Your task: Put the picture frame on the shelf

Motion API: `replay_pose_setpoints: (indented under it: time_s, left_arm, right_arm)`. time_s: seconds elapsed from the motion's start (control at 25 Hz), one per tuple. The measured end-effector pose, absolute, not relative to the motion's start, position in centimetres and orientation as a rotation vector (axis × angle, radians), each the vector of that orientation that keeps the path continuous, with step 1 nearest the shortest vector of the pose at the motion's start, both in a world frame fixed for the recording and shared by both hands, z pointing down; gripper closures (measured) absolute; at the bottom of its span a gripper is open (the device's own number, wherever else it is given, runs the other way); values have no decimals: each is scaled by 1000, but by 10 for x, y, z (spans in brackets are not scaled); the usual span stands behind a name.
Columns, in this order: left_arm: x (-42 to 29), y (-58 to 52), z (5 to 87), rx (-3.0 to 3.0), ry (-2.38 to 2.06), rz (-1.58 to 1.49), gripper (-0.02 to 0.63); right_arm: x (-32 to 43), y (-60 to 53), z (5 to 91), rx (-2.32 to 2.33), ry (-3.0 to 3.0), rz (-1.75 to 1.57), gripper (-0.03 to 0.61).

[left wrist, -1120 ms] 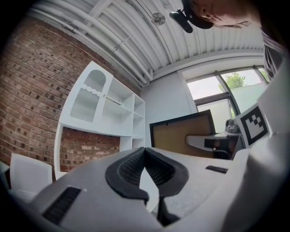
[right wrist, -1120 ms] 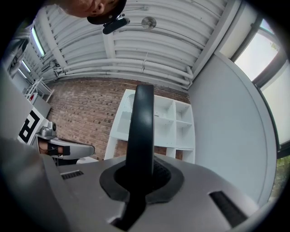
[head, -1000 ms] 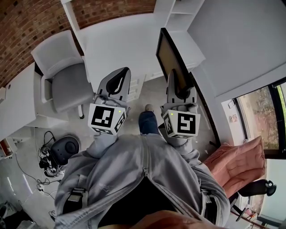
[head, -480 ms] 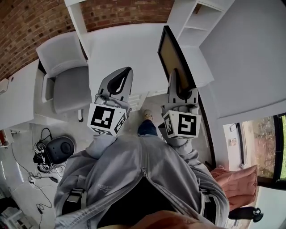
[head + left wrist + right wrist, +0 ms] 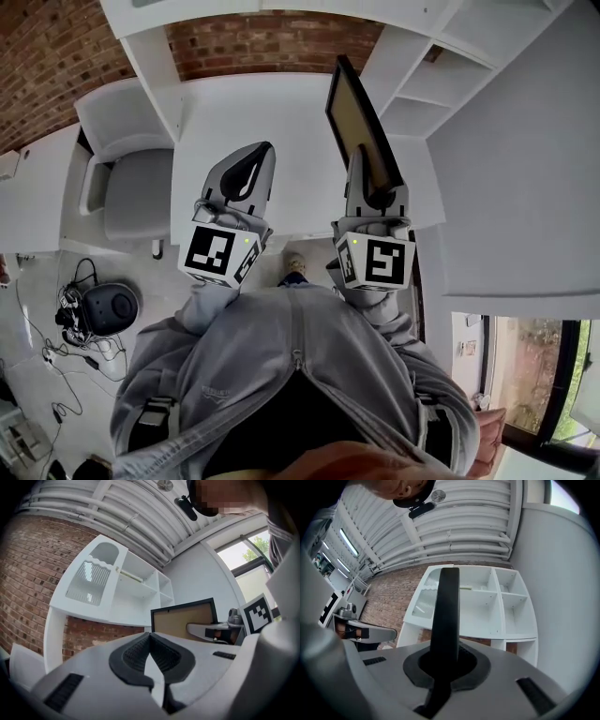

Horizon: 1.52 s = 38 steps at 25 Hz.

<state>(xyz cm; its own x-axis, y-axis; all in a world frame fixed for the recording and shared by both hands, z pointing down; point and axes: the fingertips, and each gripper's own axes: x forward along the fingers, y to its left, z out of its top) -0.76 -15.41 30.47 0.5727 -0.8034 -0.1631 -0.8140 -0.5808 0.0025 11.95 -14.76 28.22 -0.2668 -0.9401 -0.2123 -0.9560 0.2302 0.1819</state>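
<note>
Head view — right gripper (image 5: 367, 183) holds the picture frame (image 5: 349, 112) on edge above the white desk (image 5: 244, 112), with the left gripper (image 5: 253, 161) alongside. Left gripper view: jaws pressed together, nothing between. Right gripper view — jaws pinch the picture frame's black edge, the white shelf unit (image 5: 487, 606) beyond.

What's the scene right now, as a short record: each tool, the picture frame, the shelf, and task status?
left tool: jaws together, nothing held
right tool: shut on the picture frame's edge
picture frame: black border, brown panel, held up on edge over the white desk
shelf: white, open compartments, ahead of the frame
task status: frame in hand, not yet on the shelf
</note>
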Motion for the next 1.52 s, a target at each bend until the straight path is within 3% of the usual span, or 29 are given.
replay_pose_setpoints:
  time_s: [0.52,1.52]
  left_arm:
    - [34,-226,302,-2597,1599,198,606]
    - [32,-255,289,-2539,1651,162,606]
  right_arm:
    - [158,-241,278,-1645,2532,430,543]
    - [150,-269,265,-1546,2530,487,543]
